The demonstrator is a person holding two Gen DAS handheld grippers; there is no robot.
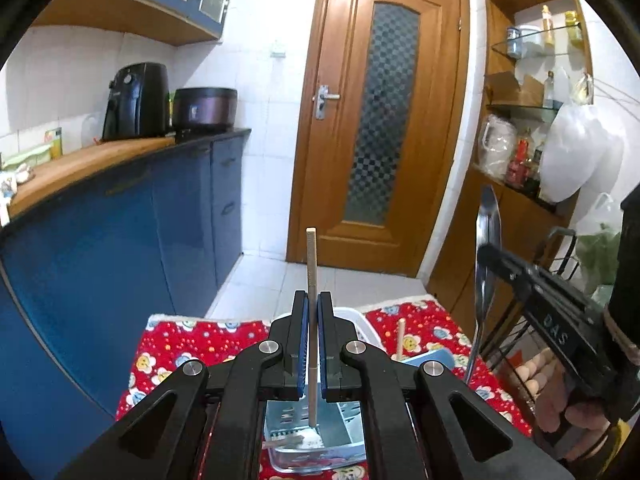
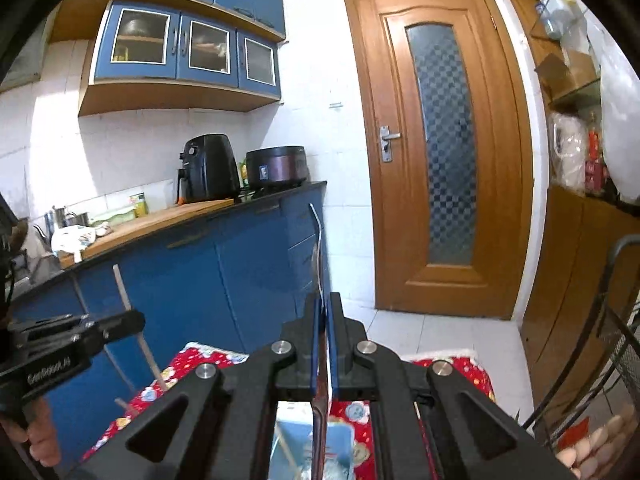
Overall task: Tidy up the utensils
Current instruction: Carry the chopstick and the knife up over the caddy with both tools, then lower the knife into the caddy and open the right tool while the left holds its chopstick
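Observation:
My left gripper (image 1: 313, 300) is shut on a wooden chopstick (image 1: 311, 264) that stands upright, its lower end in a blue and white utensil holder (image 1: 340, 428) below. My right gripper (image 2: 324, 302) is shut on a metal spoon (image 2: 319, 240), held upright and seen edge-on. The spoon's bowl (image 1: 489, 216) also shows at the right of the left wrist view, in the right gripper (image 1: 492, 254). The left gripper (image 2: 132, 322) with its chopstick (image 2: 124, 288) shows at the left of the right wrist view. Another chopstick (image 1: 400, 338) leans in the holder.
The holder stands on a table with a red patterned cloth (image 1: 192, 344). A blue kitchen counter (image 1: 120, 216) runs along the left, a wooden door (image 1: 376, 120) is ahead, and a wire rack (image 2: 616, 320) with eggs (image 2: 600, 440) stands at the right.

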